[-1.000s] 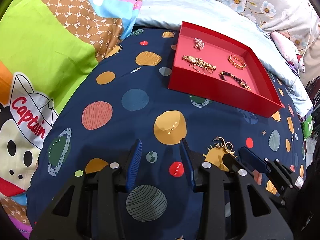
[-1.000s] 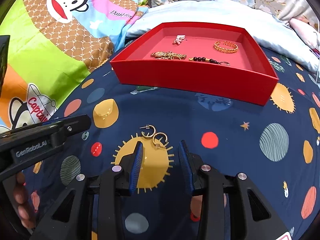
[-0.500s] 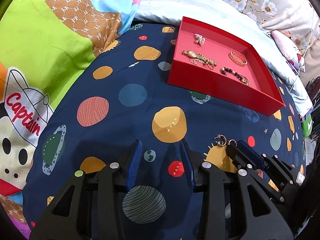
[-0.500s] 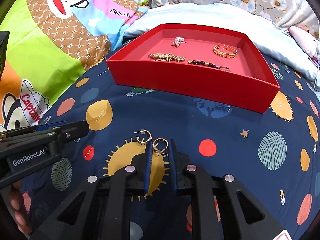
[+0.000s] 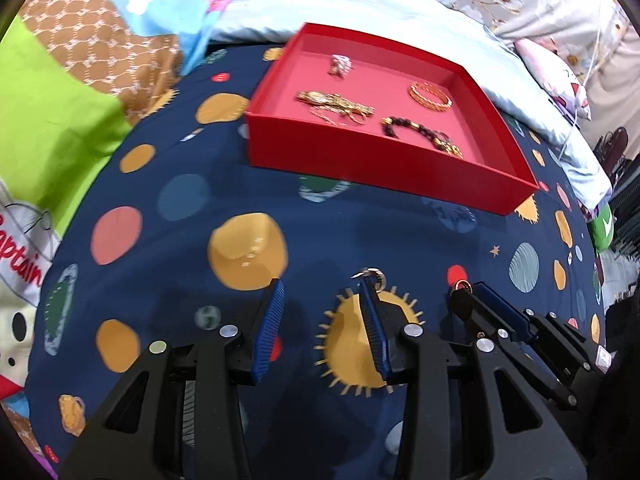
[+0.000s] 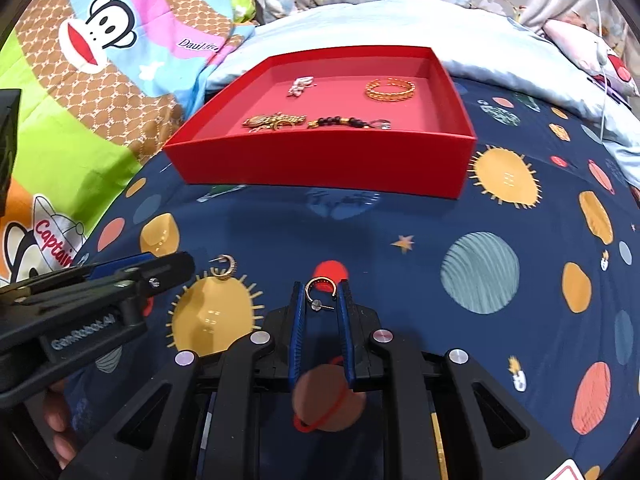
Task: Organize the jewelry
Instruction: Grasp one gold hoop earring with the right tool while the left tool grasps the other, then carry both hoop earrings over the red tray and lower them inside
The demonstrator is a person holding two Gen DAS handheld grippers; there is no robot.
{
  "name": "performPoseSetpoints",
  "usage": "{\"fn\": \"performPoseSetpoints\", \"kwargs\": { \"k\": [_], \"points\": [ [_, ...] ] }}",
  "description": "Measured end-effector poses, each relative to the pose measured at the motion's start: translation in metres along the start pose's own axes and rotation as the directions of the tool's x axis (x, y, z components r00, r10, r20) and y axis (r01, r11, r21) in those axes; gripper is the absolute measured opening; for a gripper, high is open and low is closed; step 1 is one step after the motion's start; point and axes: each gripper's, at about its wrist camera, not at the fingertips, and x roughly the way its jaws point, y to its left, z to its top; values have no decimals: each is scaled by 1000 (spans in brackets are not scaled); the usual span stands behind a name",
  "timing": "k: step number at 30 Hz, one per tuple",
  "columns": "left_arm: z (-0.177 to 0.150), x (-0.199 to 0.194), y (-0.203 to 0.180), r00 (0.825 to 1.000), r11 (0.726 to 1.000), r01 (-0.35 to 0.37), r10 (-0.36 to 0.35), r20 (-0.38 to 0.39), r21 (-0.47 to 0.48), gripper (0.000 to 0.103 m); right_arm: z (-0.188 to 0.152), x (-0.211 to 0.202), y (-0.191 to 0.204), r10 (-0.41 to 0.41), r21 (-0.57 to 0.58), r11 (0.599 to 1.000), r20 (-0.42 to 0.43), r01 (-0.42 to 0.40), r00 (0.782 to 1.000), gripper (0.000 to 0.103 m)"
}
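Note:
My right gripper is shut on a gold hoop earring and holds it above the navy planet blanket. A second gold hoop earring lies on the blanket to its left, by a yellow sun print. My left gripper is open and empty; that earring lies just past its right fingertip. A red tray stands ahead, also in the left wrist view. It holds a gold bangle, a dark bead bracelet, a gold chain and a small pale piece.
A cartoon monkey quilt lies to the left, and a pale blue pillow and floral fabric lie behind the tray. The left gripper's body reaches in from the left in the right wrist view. The bed edge is at far right.
My right gripper closed on one hoop earring and lifted it to the right, away from the other. My left gripper moved right, nearer the remaining earring, still open.

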Motion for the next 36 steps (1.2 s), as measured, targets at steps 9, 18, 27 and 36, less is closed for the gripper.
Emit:
{"fn": "performPoseSetpoints", "kwargs": {
  "k": [9, 18, 27, 36],
  "points": [
    [3, 17, -22, 1000, 999, -3, 3, -9, 51, 37, -1, -2, -15, -3, 26, 1000, -2, 3, 1000, 15],
    [3, 19, -27, 1000, 996, -3, 2, 8, 86, 20, -1, 0, -18, 6, 31, 1000, -3, -6, 1000, 15],
    [0, 14, -23, 1000, 998, 20, -20, 5, 67, 20, -1, -4, -19, 10, 42, 999, 3, -10, 1000, 15],
    [0, -10, -4, 999, 1000, 16, -16, 34, 18, 20, 0, -23, -15, 18, 42, 999, 38, -19, 999, 15]
  ]
}}
